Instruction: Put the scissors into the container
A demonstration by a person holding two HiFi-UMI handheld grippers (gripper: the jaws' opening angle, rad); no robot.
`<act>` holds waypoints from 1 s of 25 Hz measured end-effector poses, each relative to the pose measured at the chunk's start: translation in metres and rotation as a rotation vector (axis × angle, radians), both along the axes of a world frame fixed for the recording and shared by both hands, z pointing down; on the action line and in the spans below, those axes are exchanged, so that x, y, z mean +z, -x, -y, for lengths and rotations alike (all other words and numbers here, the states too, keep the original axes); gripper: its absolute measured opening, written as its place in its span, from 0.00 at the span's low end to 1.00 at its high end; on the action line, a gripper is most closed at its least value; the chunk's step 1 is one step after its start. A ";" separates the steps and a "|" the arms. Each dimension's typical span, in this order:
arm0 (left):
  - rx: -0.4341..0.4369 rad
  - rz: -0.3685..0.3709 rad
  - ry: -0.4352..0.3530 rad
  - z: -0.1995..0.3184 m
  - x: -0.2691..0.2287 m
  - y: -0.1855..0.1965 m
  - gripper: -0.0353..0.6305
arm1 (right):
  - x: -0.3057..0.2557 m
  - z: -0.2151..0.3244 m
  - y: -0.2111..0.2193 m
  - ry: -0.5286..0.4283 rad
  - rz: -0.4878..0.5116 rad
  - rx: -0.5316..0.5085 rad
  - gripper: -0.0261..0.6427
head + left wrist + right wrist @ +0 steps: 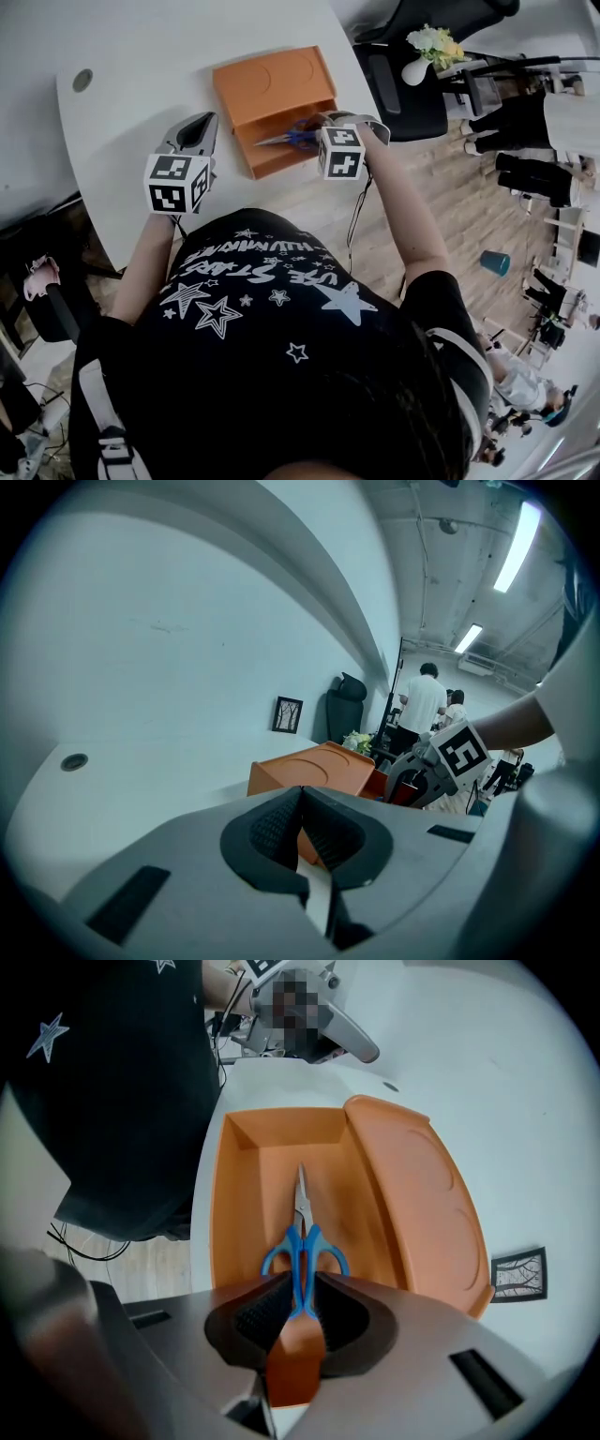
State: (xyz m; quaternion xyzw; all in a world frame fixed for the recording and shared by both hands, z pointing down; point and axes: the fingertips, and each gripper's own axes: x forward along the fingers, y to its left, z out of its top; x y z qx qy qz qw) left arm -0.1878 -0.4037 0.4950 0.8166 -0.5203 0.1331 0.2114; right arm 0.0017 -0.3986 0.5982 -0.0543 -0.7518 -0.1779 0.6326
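Note:
The scissors (302, 1241) have blue handles and point away from me over the open orange container (239, 1204), its hinged lid (422, 1204) lying flat to the right. My right gripper (300, 1302) is shut on the scissors' handle ends. From the head view the scissors (298, 137) hang over the container's tray (258, 152), with the right gripper (321, 125) at its near right edge. My left gripper (197, 127) rests left of the container, shut with nothing in it; its pads meet in the left gripper view (300, 799), where the container (314, 771) stands just ahead.
The white table (141, 56) has a round cable hole (82, 80) at the far left. A small framed picture (518, 1274) lies beyond the lid. A black office chair (403, 89) and a vase of flowers (427, 47) stand at the right.

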 end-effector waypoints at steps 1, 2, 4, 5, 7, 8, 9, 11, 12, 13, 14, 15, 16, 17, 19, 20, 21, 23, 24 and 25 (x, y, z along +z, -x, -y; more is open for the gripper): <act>0.001 -0.004 0.000 0.000 0.001 0.003 0.08 | 0.002 0.000 0.002 -0.004 -0.010 -0.003 0.18; 0.003 -0.008 0.001 0.001 0.002 0.005 0.08 | 0.005 0.001 0.005 -0.005 -0.017 -0.001 0.18; 0.007 -0.014 0.006 0.002 0.005 0.008 0.08 | 0.008 0.002 0.007 0.005 -0.025 0.013 0.18; 0.009 -0.016 0.011 0.004 0.007 0.008 0.08 | 0.010 0.002 0.007 0.011 -0.028 0.022 0.18; 0.013 -0.022 0.022 0.007 0.012 0.008 0.08 | 0.012 0.004 0.007 0.017 -0.031 0.037 0.18; 0.014 -0.026 0.026 0.008 0.013 0.009 0.08 | 0.013 0.005 0.008 0.016 -0.032 0.044 0.18; 0.015 -0.030 0.029 0.008 0.014 0.011 0.08 | 0.013 0.006 0.009 0.013 -0.033 0.054 0.18; 0.018 -0.036 0.032 0.008 0.015 0.014 0.08 | 0.013 0.007 0.012 0.006 -0.032 0.085 0.18; 0.019 -0.038 0.034 0.008 0.016 0.015 0.08 | 0.013 0.008 0.012 0.003 -0.031 0.104 0.18; 0.021 -0.039 0.035 0.009 0.016 0.015 0.08 | 0.013 0.009 0.012 -0.001 -0.030 0.122 0.18; 0.022 -0.039 0.036 0.010 0.017 0.015 0.08 | 0.014 0.010 0.011 -0.004 -0.029 0.137 0.18; 0.023 -0.040 0.037 0.011 0.017 0.013 0.08 | 0.015 0.011 0.010 -0.008 -0.028 0.147 0.18; 0.022 -0.041 0.037 0.012 0.017 0.012 0.08 | 0.015 0.012 0.009 -0.012 -0.026 0.151 0.18; 0.022 -0.043 0.037 0.013 0.017 0.011 0.08 | 0.016 0.012 0.009 -0.016 -0.022 0.152 0.18; 0.023 -0.046 0.034 0.012 0.016 0.010 0.08 | 0.015 0.012 0.009 -0.022 -0.009 0.158 0.19; 0.024 -0.044 0.033 0.012 0.016 0.010 0.08 | 0.015 0.012 0.008 -0.023 0.000 0.166 0.19; 0.026 -0.042 0.032 0.012 0.016 0.009 0.08 | 0.014 0.013 0.006 -0.024 0.011 0.177 0.19; 0.027 -0.034 0.031 0.011 0.016 0.007 0.08 | 0.011 0.015 0.004 -0.029 0.041 0.201 0.19; 0.027 -0.031 0.030 0.011 0.016 0.006 0.08 | 0.007 0.016 0.004 -0.036 0.059 0.213 0.19; 0.025 -0.029 0.028 0.011 0.016 0.007 0.08 | 0.003 0.018 0.004 -0.045 0.076 0.225 0.19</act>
